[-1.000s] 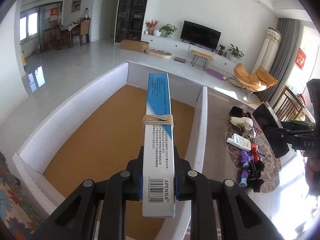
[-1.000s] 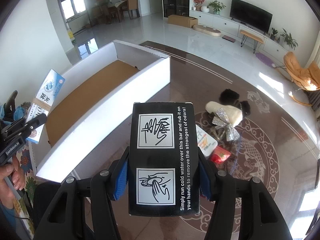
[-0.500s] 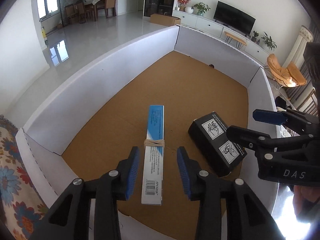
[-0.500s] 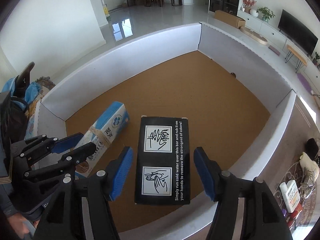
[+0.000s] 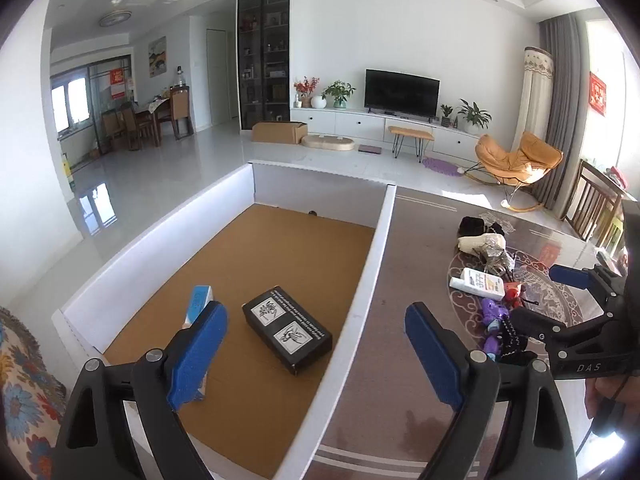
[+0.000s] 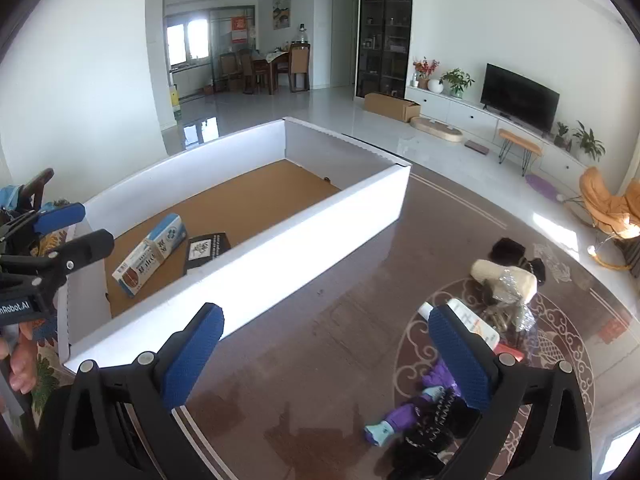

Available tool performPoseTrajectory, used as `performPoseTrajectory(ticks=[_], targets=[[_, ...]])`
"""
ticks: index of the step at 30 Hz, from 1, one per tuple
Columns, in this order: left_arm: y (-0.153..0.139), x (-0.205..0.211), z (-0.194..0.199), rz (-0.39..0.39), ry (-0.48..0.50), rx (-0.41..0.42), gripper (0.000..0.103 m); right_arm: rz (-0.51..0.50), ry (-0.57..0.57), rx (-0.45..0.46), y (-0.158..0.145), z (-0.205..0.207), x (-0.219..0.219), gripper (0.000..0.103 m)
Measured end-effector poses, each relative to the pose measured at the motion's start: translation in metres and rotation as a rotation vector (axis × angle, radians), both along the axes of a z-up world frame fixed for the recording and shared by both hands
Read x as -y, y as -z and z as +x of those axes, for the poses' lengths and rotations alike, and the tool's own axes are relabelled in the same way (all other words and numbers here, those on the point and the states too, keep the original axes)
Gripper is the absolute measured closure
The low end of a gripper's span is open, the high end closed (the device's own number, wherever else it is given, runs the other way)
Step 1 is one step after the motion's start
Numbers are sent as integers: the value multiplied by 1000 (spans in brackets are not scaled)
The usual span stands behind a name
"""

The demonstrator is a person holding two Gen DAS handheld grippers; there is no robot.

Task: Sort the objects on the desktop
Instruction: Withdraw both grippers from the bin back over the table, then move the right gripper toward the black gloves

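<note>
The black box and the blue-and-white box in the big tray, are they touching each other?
Apart. The left wrist view shows brown tray floor between the black box and the blue-and-white box.

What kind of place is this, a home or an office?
Most likely a home living room: a television on a low white cabinet, an orange lounge chair, and a dining table with chairs in the next room.

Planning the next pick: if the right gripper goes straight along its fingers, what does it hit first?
Probably bare table. The right gripper, jaws opening with nothing between them, points down at the dark tabletop between the white box and the clutter pile. Depth is unclear.
</note>
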State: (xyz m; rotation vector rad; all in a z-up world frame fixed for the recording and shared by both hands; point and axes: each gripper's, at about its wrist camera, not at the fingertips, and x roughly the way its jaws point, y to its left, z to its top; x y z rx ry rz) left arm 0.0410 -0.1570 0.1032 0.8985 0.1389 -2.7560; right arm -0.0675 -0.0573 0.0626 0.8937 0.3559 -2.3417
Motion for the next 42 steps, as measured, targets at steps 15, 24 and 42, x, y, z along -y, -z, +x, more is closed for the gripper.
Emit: performPoseTrajectory(ticks=[15, 24, 42], targets=[[0, -111, -19, -28, 128, 6, 12, 58, 345, 143, 90, 14, -209, 0], [14, -122, -18, -29, 140, 22, 12, 58, 357, 170, 114, 18, -212, 0], [79, -128, -59, 57, 150, 163, 11, 74, 381, 194, 126, 14, -210, 0]])
